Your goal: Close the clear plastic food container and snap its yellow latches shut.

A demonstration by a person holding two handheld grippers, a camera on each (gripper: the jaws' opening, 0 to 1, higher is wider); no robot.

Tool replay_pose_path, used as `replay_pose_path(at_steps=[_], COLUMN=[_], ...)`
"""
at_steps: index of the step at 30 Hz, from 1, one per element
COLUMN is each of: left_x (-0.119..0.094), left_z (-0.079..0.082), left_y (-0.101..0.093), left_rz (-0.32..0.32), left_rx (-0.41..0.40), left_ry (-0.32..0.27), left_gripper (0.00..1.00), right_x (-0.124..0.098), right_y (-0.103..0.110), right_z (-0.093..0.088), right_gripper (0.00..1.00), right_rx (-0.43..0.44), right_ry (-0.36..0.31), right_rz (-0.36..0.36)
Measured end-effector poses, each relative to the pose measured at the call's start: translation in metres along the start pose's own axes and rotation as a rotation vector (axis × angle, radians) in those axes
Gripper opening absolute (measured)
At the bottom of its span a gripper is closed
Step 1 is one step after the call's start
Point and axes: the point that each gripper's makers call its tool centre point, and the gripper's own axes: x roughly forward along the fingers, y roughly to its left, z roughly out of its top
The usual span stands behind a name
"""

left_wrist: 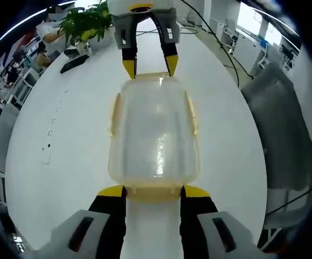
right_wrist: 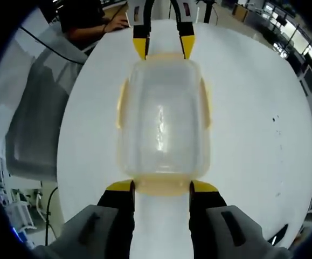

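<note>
The clear plastic container [left_wrist: 156, 129] lies with its lid on, lengthwise on the white table [left_wrist: 64, 135], between my two grippers. Yellow latches [left_wrist: 192, 110] run along its long sides and lie flat. My left gripper [left_wrist: 154, 191] is open, its yellow tips on either side of the near end latch [left_wrist: 154, 195]. My right gripper [left_wrist: 150, 67] faces it at the far end, open too. In the right gripper view the container [right_wrist: 164, 118] looks the same: my right gripper [right_wrist: 163, 186] straddles the end latch [right_wrist: 163, 189] and the left gripper [right_wrist: 164, 47] stands opposite.
A potted plant [left_wrist: 85, 24] and a dark flat object [left_wrist: 72, 62] sit at the table's far end. A grey covered chair [left_wrist: 285, 135] [right_wrist: 34, 124] stands beside the table. A black cable [left_wrist: 226, 54] crosses the tabletop. A person [right_wrist: 85, 21] sits at a desk beyond.
</note>
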Motion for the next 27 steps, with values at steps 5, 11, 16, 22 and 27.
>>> replay_pose_path(at_steps=[5,11,16,22,27], left_x=[0.0009,0.0027,0.0034,0.0042,0.0037], left_z=[-0.0020,-0.0032,-0.0031,-0.0025,-0.0023], left_y=[0.0001,0.0009,0.0009,-0.0001,-0.0009], left_rz=[0.003,0.008,0.011,0.008,0.009], left_rx=[0.002,0.000,0.001,0.003,0.007], left_ry=[0.000,0.000,-0.004,-0.004,-0.006], left_gripper=[0.33,0.33,0.33,0.33,0.33], right_x=[0.0010,0.0022,0.0027,0.0027,0.0026], right_y=[-0.0009,-0.0027,-0.0021,-0.0005,0.0002], right_z=[0.0000,0.0017,0.0008,-0.0003,-0.0003], right_gripper=[0.36,0.36,0.36,0.36,0.36], right_rx=[-0.005,-0.012,-0.013,-0.005,-0.007], right_ry=[0.002,0.006,0.007,0.002,0.001], right_rz=[0.000,-0.004,-0.002,-0.001,-0.002])
